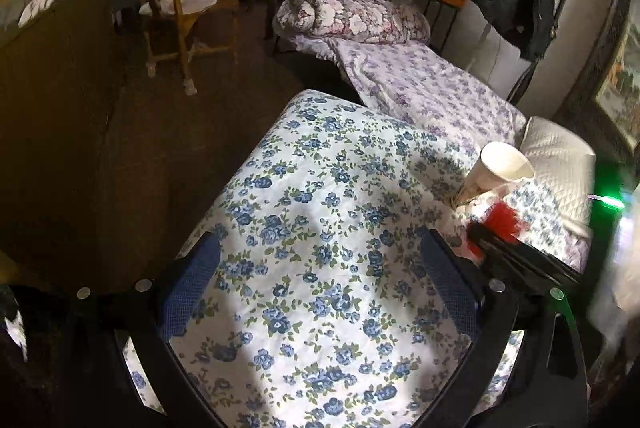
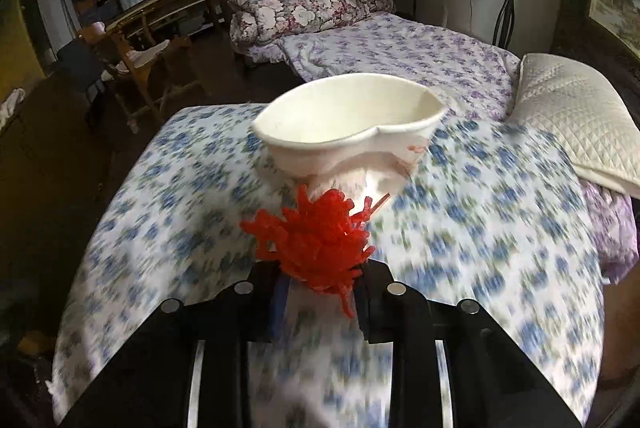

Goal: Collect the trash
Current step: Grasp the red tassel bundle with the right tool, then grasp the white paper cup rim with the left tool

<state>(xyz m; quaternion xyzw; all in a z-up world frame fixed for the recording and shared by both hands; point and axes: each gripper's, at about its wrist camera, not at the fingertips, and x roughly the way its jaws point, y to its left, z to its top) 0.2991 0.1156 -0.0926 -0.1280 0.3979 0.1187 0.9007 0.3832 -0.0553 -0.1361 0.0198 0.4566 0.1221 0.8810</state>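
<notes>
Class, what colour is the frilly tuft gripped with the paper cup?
Bright red tuft, clearest in the right wrist view.

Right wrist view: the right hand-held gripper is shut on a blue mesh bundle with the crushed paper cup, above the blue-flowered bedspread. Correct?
Not quite: the mesh bundle is red, not blue, as the right wrist view shows. The right hand-held gripper is shut on it with the crushed paper cup, above the blue-flowered bedspread.

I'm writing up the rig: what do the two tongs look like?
Left tongs: glossy black frame, two fingers faced with blue textured pads, round silver studs. Right tongs: the same black body, silver studs, metal rails, a sliver of blue pad. No sleeves or cables visible.
</notes>
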